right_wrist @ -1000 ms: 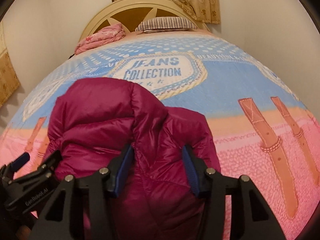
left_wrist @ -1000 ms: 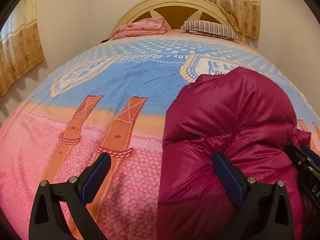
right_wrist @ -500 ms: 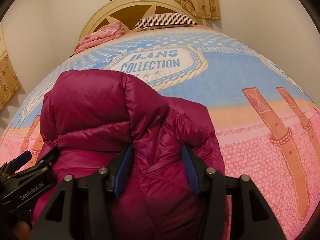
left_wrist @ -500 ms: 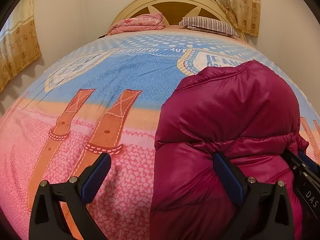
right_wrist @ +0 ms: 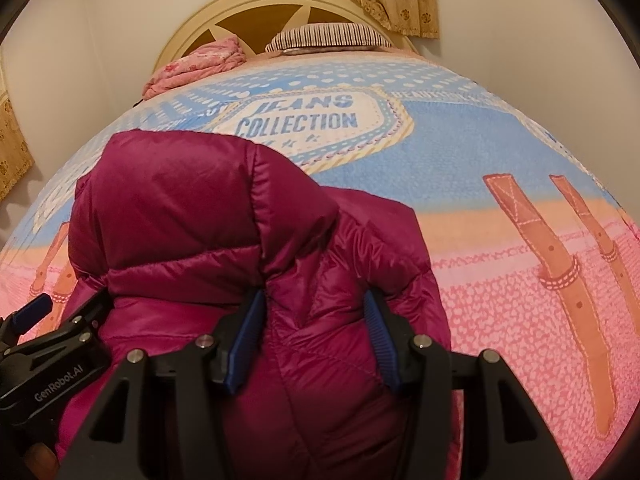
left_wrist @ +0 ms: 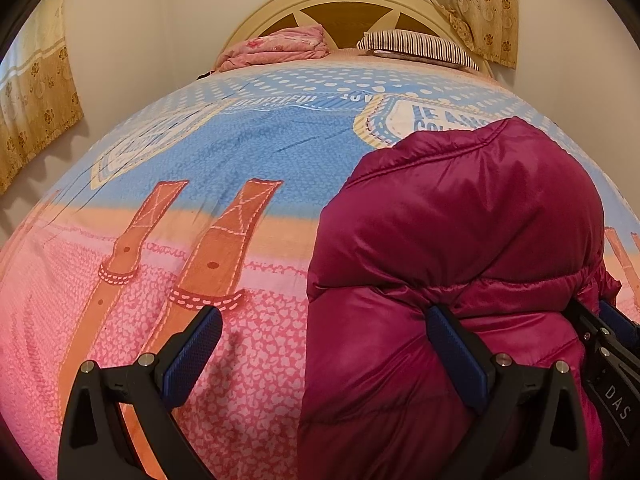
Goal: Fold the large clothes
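A: Where was the puffer jacket (right_wrist: 224, 216)?
B: On the bed (left_wrist: 256, 152), below the "JEANS COLLECTION" print (right_wrist: 304, 120).
A: Grip?
B: Right hand-held gripper (right_wrist: 312, 344) pinched a fold; left hand-held gripper (left_wrist: 320, 356) spread wide, holding nothing. Looked light, squashy, slick shell. Prob best grabbed at seams.

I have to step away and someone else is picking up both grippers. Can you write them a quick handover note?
Left gripper: jaws wide open, holding nothing, at the left edge of the magenta puffer jacket.
Right gripper: jaws partly closed around a bunch of the jacket's padding.
The jacket lies in a puffy folded bundle on the bedspread, near the foot of the bed.
Done: it looks folded over into a bundle.
Left: probably flatten and tidy it, then release.
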Motion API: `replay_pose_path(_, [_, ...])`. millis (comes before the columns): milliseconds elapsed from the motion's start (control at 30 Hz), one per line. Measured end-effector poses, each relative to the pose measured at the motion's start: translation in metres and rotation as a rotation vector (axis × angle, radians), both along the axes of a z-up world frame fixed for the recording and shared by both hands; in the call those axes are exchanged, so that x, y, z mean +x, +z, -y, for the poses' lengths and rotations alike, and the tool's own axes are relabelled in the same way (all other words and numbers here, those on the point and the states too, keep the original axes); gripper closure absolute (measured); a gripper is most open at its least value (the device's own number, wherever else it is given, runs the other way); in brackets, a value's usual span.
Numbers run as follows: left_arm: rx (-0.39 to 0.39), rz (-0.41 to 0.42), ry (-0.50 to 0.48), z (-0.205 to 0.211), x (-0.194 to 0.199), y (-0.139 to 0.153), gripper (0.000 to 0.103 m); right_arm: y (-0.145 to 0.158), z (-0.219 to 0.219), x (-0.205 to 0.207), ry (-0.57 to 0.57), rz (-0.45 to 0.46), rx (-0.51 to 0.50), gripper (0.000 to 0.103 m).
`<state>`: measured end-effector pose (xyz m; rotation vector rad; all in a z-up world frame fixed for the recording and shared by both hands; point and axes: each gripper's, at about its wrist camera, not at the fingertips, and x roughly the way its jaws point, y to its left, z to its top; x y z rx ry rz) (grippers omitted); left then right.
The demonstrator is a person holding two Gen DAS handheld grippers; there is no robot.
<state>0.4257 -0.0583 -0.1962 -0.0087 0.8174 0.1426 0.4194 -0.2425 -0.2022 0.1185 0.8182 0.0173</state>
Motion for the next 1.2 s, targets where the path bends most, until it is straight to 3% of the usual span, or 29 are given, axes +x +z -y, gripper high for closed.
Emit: replay_pose_path(1200, [0.024,-0.012,-0.008,0.0025,0.004,-0.0021,0.001,-0.0021,-0.0057,0.0053,-0.009,-0.021,-0.05,0.048])
